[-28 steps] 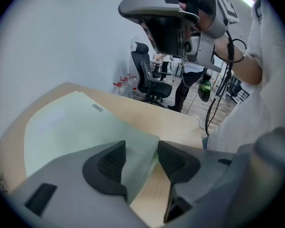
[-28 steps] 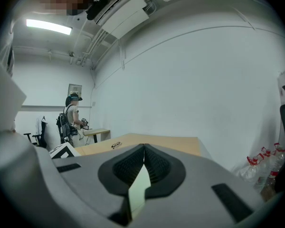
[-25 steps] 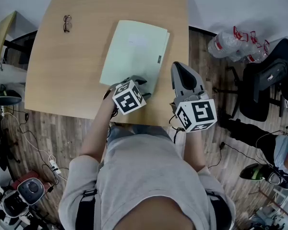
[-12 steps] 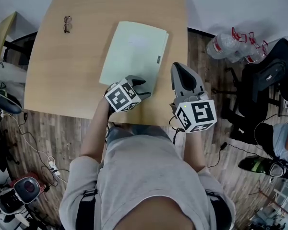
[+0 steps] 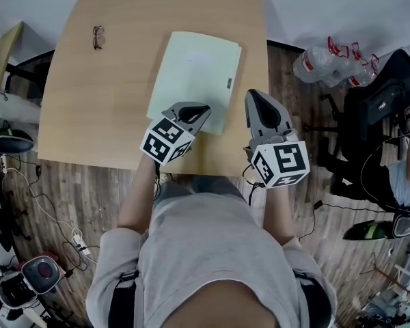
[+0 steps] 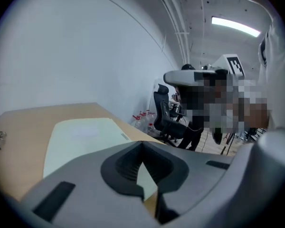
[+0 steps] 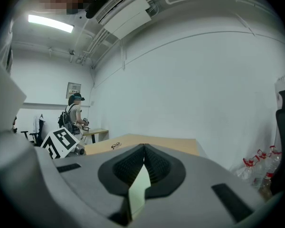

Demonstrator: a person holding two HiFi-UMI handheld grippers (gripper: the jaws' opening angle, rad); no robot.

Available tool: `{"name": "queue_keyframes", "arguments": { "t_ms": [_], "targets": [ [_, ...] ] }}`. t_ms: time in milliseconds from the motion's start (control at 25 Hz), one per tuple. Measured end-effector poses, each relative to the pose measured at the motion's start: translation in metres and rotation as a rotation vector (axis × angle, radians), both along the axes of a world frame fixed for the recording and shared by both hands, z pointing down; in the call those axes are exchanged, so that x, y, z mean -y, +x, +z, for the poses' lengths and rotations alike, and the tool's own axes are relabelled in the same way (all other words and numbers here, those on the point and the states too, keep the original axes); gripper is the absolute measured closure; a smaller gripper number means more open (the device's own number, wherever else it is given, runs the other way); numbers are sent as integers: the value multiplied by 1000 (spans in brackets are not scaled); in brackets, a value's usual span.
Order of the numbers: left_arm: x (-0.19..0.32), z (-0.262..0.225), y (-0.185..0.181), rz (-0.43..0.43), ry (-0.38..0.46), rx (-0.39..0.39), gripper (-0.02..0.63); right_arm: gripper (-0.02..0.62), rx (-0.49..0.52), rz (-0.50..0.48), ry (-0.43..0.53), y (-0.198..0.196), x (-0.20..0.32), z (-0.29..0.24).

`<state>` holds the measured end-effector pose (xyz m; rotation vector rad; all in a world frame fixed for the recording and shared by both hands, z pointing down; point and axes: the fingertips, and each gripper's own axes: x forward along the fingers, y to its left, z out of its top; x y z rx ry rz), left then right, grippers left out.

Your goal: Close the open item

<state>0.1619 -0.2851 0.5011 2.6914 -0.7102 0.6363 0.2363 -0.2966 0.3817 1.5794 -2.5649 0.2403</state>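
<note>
Glasses on table; bottles, perhaps

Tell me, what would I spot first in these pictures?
A flat pale green folder lies in the middle of the light wooden table, with dark eyeglasses near its far left corner. The left gripper, a grey tool with a black-and-white marker cube, has just snapped shut on nothing above the folder's near corner; the matching right gripper is shut beside it.

table: was light wood, smooth, with a matt finish
folder: was pale green paper or thin card, matt and smooth
floor: was wooden planks, grey-brown, with visible grain
bottles: were clear plastic, glossy
</note>
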Motion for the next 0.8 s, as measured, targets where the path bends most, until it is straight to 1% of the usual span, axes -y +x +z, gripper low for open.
{"name": "queue_keyframes", "arguments": {
  "t_ms": [160,280,400,560,800],
  "targets": [
    [7,-36,-20,-85,79,-82,592,586,-5,33,7,-9,-10,-6],
    [7,-64,-36,-126,143,-123,592,586,-2,65,16,-18,-19,-13],
    [6,-87,-53,-151,197,-138,592,586,-7,97,26,-28,-29,-19],
    [0,-110,-76,-183,244,-171,592,586,-7,141,38,-42,-45,-26],
    [-11,-134,-106,-181,300,-207,592,586,-17,209,63,-61,-66,-37]
  ]
}}
